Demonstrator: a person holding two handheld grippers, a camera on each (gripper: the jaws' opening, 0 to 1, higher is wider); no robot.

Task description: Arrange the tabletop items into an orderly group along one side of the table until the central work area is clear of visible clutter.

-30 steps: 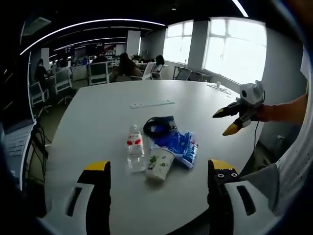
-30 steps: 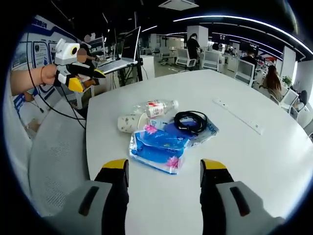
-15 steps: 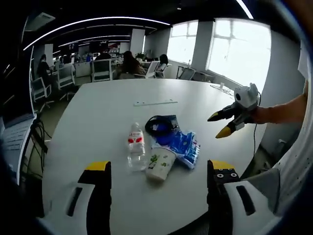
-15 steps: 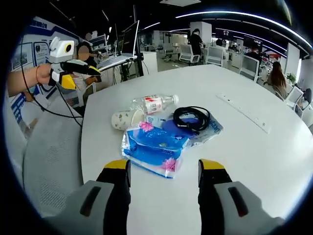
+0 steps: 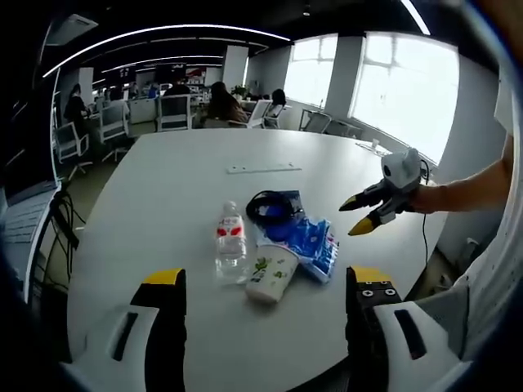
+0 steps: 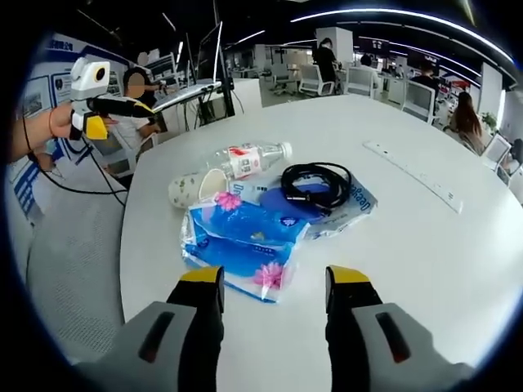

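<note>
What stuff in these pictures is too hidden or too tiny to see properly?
- Second blue packet, right gripper view: mostly hidden under the coiled black cable.
- Print on the blue tissue pack, right gripper view: too small to read.
- Water bottle label, left gripper view: too small to read.
- Inside of the paper cup, left gripper view: the mouth faces away.
- Long flat white strip, left gripper view: too far off to identify.

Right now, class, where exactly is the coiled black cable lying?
The black cable lies coiled on a blue packet in the right gripper view, right of the water bottle, near the white table's middle.
</note>
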